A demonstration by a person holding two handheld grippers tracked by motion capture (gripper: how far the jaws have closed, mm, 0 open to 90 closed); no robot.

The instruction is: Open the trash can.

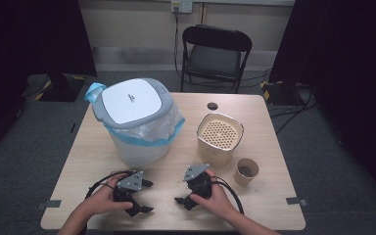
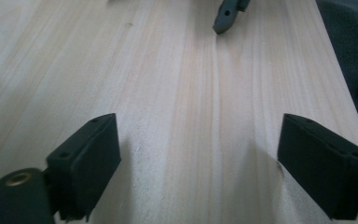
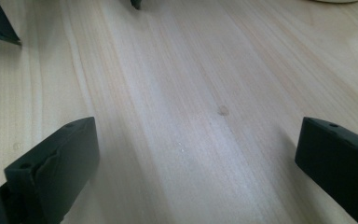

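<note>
Pale wood-grain table (image 1: pixel 88 161), smooth, rounded corners. Left gripper (image 1: pixel 146 196) and right gripper (image 1: pixel 182 193) lie on it near the front edge, facing each other, a hand on each; blocky matte-black jaws on both spread wide, nothing between them. Nearest thing: a small brown paper cup (image 1: pixel 246 171), right of the right gripper, apart. Behind it a cream canister (image 1: pixel 219 137) with a perforated top. White bin (image 1: pixel 137 120), grey lid, crinkled clear liner with blue rim.

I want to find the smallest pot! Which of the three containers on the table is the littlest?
The brown paper cup at the right, beside the holed tin; the bin is far bigger.
</note>
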